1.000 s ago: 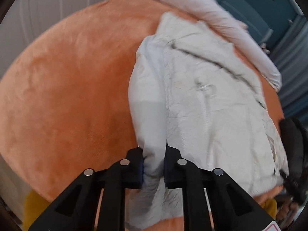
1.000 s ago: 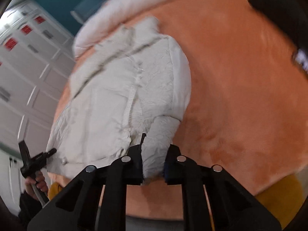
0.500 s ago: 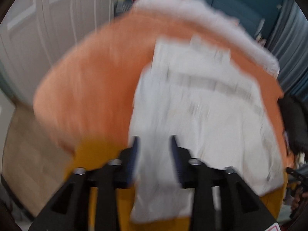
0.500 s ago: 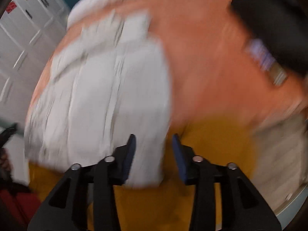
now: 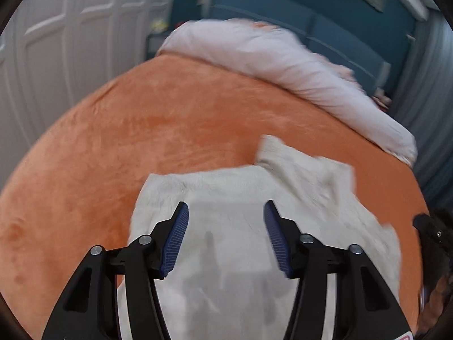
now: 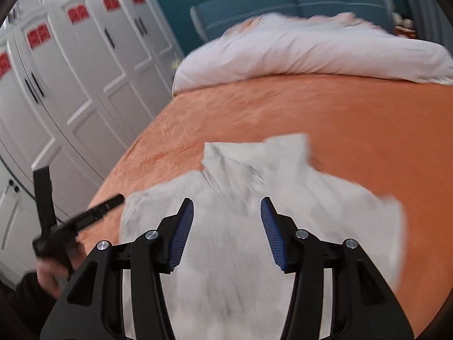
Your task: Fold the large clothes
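The crumpled white padded jacket (image 5: 254, 226) is seen lying folded on the plush orange bed cover (image 5: 141, 130), near its front edge. The fingers of the left gripper (image 5: 225, 235) and right gripper (image 6: 226, 232) have just been opened; nothing is pinched between them. The puffy fold could spring back, or be dragged off the edge if snagged.

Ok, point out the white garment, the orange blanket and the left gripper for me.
white garment (image 5: 226, 255): left wrist view, its flat middle.
orange blanket (image 5: 141, 130): left wrist view, bare plush area.
left gripper (image 5: 226, 211): left wrist view, between fingertips.
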Motion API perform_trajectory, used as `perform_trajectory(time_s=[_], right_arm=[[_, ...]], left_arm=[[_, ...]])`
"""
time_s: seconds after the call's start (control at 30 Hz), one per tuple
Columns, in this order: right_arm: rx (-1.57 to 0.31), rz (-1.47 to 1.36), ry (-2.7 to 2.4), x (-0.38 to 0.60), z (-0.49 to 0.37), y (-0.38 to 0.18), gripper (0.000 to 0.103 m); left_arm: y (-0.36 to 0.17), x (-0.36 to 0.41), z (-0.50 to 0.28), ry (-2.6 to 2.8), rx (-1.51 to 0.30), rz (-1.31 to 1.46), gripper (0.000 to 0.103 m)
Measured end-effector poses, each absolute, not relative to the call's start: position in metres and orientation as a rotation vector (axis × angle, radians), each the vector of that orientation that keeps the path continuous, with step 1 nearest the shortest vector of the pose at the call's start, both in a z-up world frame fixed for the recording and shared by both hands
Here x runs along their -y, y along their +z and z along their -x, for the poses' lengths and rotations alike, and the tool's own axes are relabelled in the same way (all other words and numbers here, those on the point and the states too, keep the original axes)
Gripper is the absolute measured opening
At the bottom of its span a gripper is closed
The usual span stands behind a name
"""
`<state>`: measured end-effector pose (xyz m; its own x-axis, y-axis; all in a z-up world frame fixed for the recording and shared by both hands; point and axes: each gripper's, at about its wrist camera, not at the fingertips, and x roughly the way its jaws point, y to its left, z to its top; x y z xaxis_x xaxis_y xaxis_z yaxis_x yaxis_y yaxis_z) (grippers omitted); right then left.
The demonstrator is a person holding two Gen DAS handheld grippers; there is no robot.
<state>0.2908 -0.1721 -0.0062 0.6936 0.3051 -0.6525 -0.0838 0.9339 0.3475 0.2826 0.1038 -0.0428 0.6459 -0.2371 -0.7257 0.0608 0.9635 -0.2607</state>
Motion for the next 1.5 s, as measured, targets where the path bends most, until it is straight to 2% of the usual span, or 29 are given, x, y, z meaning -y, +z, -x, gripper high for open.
perform_trajectory(time_s=[0.1,0.17,0.23,0.27,0.3,0.33,0.37,0.43,0.53,0.6,0.67,0.7,0.8,0.83,0.93,0.97,1.0,1.1,1.2,1.23,1.27,1.33,1.43,1.5], right_arm=[[-0.833,-0.245,0.218,0.132,-0.379,-0.033,0.048],[-0.864,-0.235,0.208,0.106,-0.417,-0.047,0.048],[-0.926,-0.207,0.214,0.084,-0.45,-0.073,0.057],[-0.991,-0.172,0.213,0.071,-0.47,-0.093,0.056],[-1.015,-0.141,0.211,0.063,-0.474,-0.101,0.029],[-1.021,-0.1,0.205,0.056,-0.482,-0.107,0.011],[-0.996,-0.109,0.199,0.059,-0.484,-0.106,0.007],[-0.901,-0.288,0.19,0.091,-0.483,-0.099,0.006],[-0.935,-0.524,0.167,0.133,-0.484,-0.136,0.007],[-0.808,-0.612,0.162,0.149,-0.459,-0.117,0.007],[-0.597,-0.642,0.013,0.182,-0.411,-0.08,0.008],[-0.564,-0.658,-0.018,0.196,-0.397,-0.071,0.007],[-0.643,-0.538,-0.055,0.228,-0.36,-0.058,0.007],[-0.671,-0.47,-0.056,0.23,-0.351,-0.059,0.008],[-0.733,-0.323,-0.074,0.237,-0.326,-0.071,0.009],[-0.754,-0.311,-0.072,0.242,-0.32,-0.077,0.01],[-0.781,-0.306,-0.077,0.246,-0.317,-0.088,0.01],[-0.843,-0.375,-0.047,0.249,-0.328,-0.111,0.009],[-0.884,-0.346,-0.032,0.247,-0.335,-0.127,0.008],[-0.899,-0.316,-0.045,0.249,-0.338,-0.132,0.004],[-0.909,-0.29,-0.092,0.255,-0.337,-0.137,0.004],[-0.908,-0.333,-0.152,0.277,-0.33,-0.148,0.0],[-0.871,-0.476,-0.153,0.304,-0.318,-0.16,0.0],[-0.855,-0.447,-0.197,0.3,-0.315,-0.155,0.0]], left_arm=[[-0.087,-0.104,-0.316,-0.136,-0.943,0.227,0.042],[-0.119,-0.108,-0.323,-0.13,-0.975,0.21,0.041],[-0.133,-0.111,-0.319,-0.124,-0.95,0.178,0.042],[-0.136,-0.111,-0.316,-0.126,-0.94,0.167,0.042],[-0.14,-0.111,-0.313,-0.129,-0.92,0.161,0.042],[-0.142,-0.11,-0.311,-0.127,-0.91,0.161,0.042],[-0.144,-0.111,-0.308,-0.125,-0.896,0.162,0.042],[-0.147,-0.112,-0.304,-0.126,-0.87,0.17,0.042],[-0.148,-0.11,-0.304,-0.133,-0.869,0.175,0.042],[-0.147,-0.11,-0.305,-0.135,-0.869,0.174,0.042],[-0.148,-0.113,-0.306,-0.14,-0.872,0.184,0.042],[-0.147,-0.112,-0.305,-0.141,-0.873,0.185,0.042],[-0.128,-0.105,-0.302,-0.121,-0.883,0.132,0.039],[-0.114,-0.101,-0.299,-0.135,-0.866,0.133,0.036],[-0.052,-0.074,-0.292,-0.239,-0.751,0.184,0.037],[-0.036,-0.058,-0.296,-0.286,-0.746,0.192,0.04],[-0.023,-0.033,-0.305,-0.365,-0.762,0.21,0.047],[-0.024,0.047,-0.343,-0.554,-0.887,0.209,0.049],[-0.062,0.12,-0.368,-0.578,-0.979,0.086,0.049],[-0.083,0.137,-0.375,-0.536,-1.009,0.023,0.047],[-0.105,0.146,-0.381,-0.471,-1.035,-0.037,0.037],[-0.13,0.139,-0.388,-0.433,-1.044,-0.017,0.036],[-0.137,0.115,-0.388,-0.444,-1.0,0.106,0.028],[-0.132,0.099,-0.389,-0.413,-0.988,0.167,0.015]])
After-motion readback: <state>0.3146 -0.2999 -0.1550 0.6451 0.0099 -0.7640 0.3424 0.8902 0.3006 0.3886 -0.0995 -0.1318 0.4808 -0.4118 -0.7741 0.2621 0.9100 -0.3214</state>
